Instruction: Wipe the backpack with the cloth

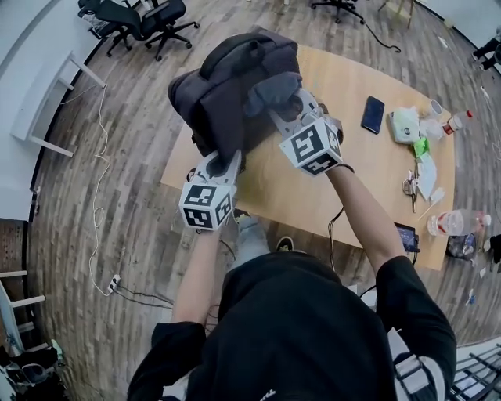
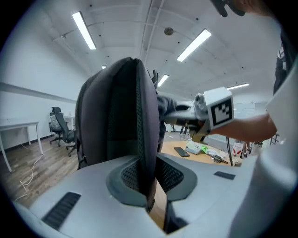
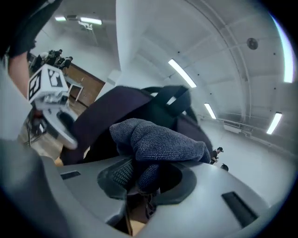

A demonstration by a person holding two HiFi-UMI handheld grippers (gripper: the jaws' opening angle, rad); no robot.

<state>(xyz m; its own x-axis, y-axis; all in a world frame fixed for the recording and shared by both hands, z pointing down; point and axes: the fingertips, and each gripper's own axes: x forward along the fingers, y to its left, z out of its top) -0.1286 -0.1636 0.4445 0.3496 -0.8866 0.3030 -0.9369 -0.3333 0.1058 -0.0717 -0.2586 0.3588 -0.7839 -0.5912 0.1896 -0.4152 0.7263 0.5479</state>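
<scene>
Backpack point(image 1: 227, 94): dark grey, standing upright with its carry handle on top. I place everything else by it.
Table point(image 1: 368, 188): pale wood, under the backpack, which stands at the table's left end as I look down.
My left tongs point(image 1: 228, 160): pressed together on a thin dark edge of the backpack, low on its near side. The edge runs straight up between my pads.
My right tongs point(image 1: 288, 110): pinching the cloth, at the backpack's upper right, higher than my left tongs and apart from them.
Cloth point(image 1: 272, 92): blue-grey knit, bunched up. Its lower fold is caught between my right pads and the rest bulges out over them. From above it overlaps the backpack near the top. I cannot tell whether it presses on the fabric.
Phone point(image 1: 373, 114): dark, lying flat on the table, right of the backpack and well apart from it.
Clear bottle point(image 1: 458, 223): lying on its side, far to the right of the backpack, among small packets and other bits.
Office chairs point(image 1: 145, 19): black, on the wood floor beyond the backpack, off to its left.
White cable point(image 1: 98, 180): trailing over the floor to the left of the backpack.
</scene>
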